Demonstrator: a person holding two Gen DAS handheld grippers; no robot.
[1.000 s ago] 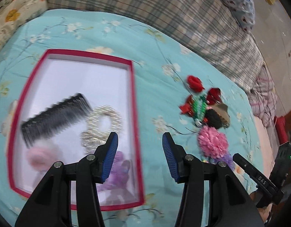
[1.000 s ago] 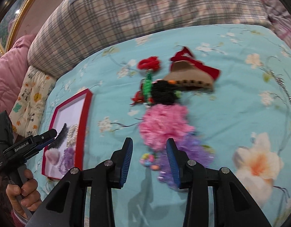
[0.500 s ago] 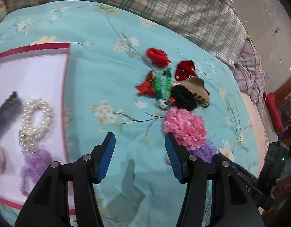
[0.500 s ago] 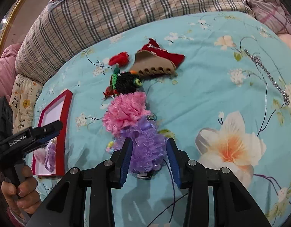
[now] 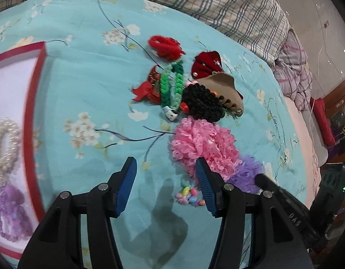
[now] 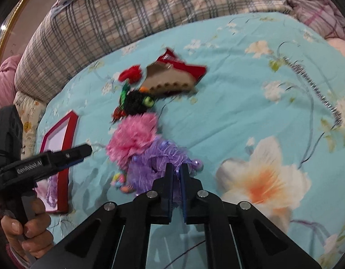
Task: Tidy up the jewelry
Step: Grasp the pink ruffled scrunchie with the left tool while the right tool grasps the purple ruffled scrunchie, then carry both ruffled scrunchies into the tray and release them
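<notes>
A frilly purple scrunchie [image 6: 154, 168] lies beside the pink one, pinched by the nearly closed right tongs [image 6: 175, 172]; left tongs [image 5: 164, 179] gape empty.

A plaid quilt [image 6: 118, 22] borders the floral turquoise bedspread [image 5: 87, 85].

Both my grippers are the same build: matte black plastic arms, kind of angular with triangular cutouts, silver round screw heads at the pivots, and ribbed blue pads on the inside of the fingers. That goes for the left gripper [image 5: 165, 185] and the right gripper [image 6: 175, 187]. In the right wrist view the left one has white lettering along its side, too blurry to read. My left hand [image 6: 26, 233] shows bare skin, short plain nails.
</notes>
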